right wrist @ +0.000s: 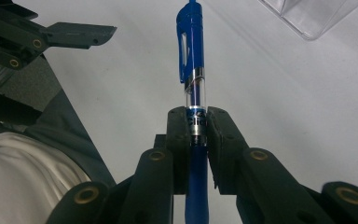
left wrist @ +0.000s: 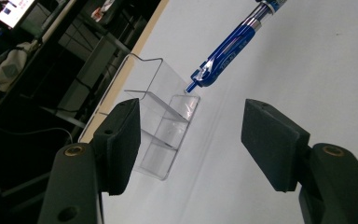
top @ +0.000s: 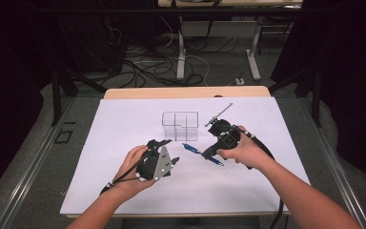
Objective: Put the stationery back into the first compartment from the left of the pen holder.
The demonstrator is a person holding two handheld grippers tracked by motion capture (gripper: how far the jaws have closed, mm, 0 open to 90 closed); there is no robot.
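1. Right gripper (right wrist: pixel 197 135) – jaws closed on a blue pen (right wrist: pixel 192 70), pinching it at the clear barrel section just below the clip. The pen runs straight out between the jaws, clip end away from the hand; such a mid-barrel hold probably keeps it from pivoting.
2. In the high view the pen (top: pixel 190 149) sits low over the white table sheet (top: pixel 124 143), between the two hands and just in front of the clear divided holder (top: pixel 180 126). Whether it touches the sheet – cannot tell.
3. Left gripper (left wrist: pixel 191 135) – jaws wide apart, nothing between them. Its camera looks past them to the holder (left wrist: pixel 161 135) and the pen's clip end (left wrist: pixel 223 60), which points toward the holder's near corner.
4. Judgement: the left gripper seems positioned to receive the pen or steady the holder; the holder's open compartments suggest the pen is meant to go in, upright.
5. Risk: the light, clear holder may slide or tip if nudged.
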